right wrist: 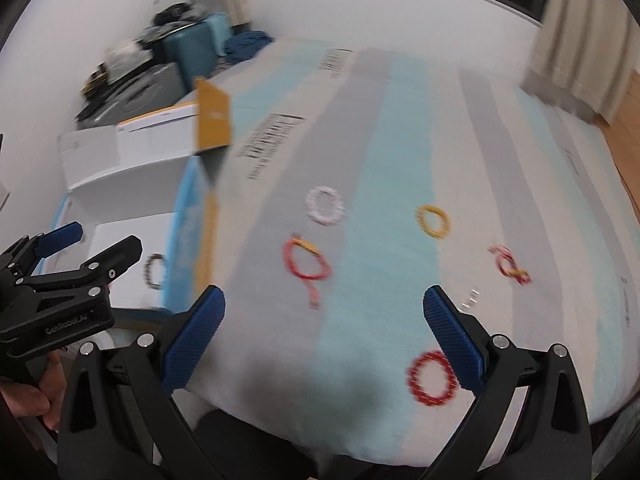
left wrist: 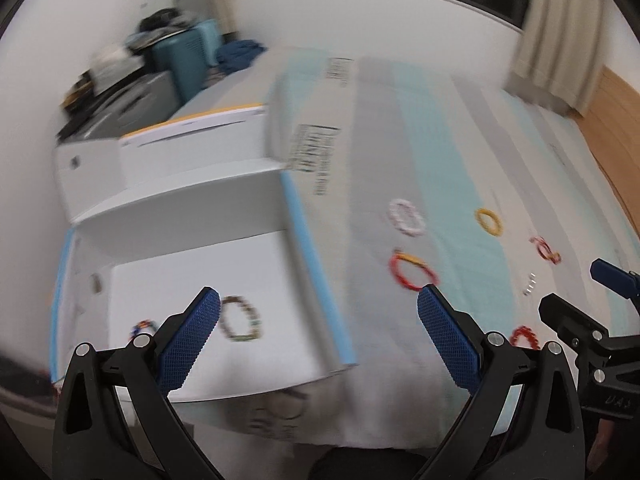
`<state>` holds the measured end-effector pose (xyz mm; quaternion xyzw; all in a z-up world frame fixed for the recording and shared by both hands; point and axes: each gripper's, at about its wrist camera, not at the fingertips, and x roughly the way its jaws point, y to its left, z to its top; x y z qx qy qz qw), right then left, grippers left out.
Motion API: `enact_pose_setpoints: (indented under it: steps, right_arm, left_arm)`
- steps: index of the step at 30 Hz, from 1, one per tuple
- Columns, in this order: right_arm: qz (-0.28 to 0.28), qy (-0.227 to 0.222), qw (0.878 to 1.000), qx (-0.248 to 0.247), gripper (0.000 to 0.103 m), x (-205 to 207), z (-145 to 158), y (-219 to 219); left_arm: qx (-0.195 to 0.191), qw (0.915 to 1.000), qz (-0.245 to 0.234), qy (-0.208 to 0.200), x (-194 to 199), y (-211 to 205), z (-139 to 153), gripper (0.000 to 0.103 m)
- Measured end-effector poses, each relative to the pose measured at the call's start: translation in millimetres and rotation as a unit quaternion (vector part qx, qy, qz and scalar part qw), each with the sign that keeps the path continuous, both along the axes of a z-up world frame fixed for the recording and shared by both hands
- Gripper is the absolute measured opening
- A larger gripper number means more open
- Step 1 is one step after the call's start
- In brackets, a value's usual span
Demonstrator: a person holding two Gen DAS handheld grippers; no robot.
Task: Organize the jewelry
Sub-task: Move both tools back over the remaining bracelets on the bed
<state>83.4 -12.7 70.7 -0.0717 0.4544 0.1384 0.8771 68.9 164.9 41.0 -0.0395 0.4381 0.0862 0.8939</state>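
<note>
Both the left gripper (left wrist: 319,306) and the right gripper (right wrist: 324,306) hang with jaws wide apart, holding nothing. Two bracelets (left wrist: 240,318) already lie in the white box (left wrist: 304,364), so sorting looks barely begun. Nearest on the striped bedspread (right wrist: 360,320) waits the dark red bracelet (right wrist: 431,377), then the red-and-yellow one (right wrist: 306,262), with the white (right wrist: 325,205) and yellow (right wrist: 433,221) ones farthest.

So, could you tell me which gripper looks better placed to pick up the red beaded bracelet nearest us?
Right, probably. The right gripper is open, with the red beaded bracelet just below its right fingertip. The left gripper, also open, hangs over the white box.
</note>
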Motion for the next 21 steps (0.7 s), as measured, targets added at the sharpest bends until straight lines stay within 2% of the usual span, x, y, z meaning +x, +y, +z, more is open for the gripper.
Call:
enact_pose_setpoints:
  steps: [5, 8, 14, 21]
  right_arm:
    - [-0.034, 0.009, 0.999, -0.005, 0.095, 5.6, -15.9, -55.4]
    - [-0.051, 0.015, 0.999, -0.008, 0.095, 8.3, -27.2, -80.0]
    - [-0.079, 0.044, 0.996, -0.008, 0.095, 13.8, -62.1, -123.2]
    - [-0.092, 0.082, 0.992, -0.009, 0.095, 18.5, -106.4, -145.0]
  left_arm:
    - [-0.016, 0.9989, -0.045, -0.001, 25.1, -50.5, -12.6, 0.097]
    - [-0.007, 0.9979, -0.064, 0.006, 44.1, -74.0, -23.4, 0.097]
    - [-0.009, 0.9967, -0.075, 0.031, 79.1, -96.5, -58.1, 0.097]
    - [-0.002, 0.9951, -0.077, 0.062, 105.4, -102.7, -102.4, 0.097]
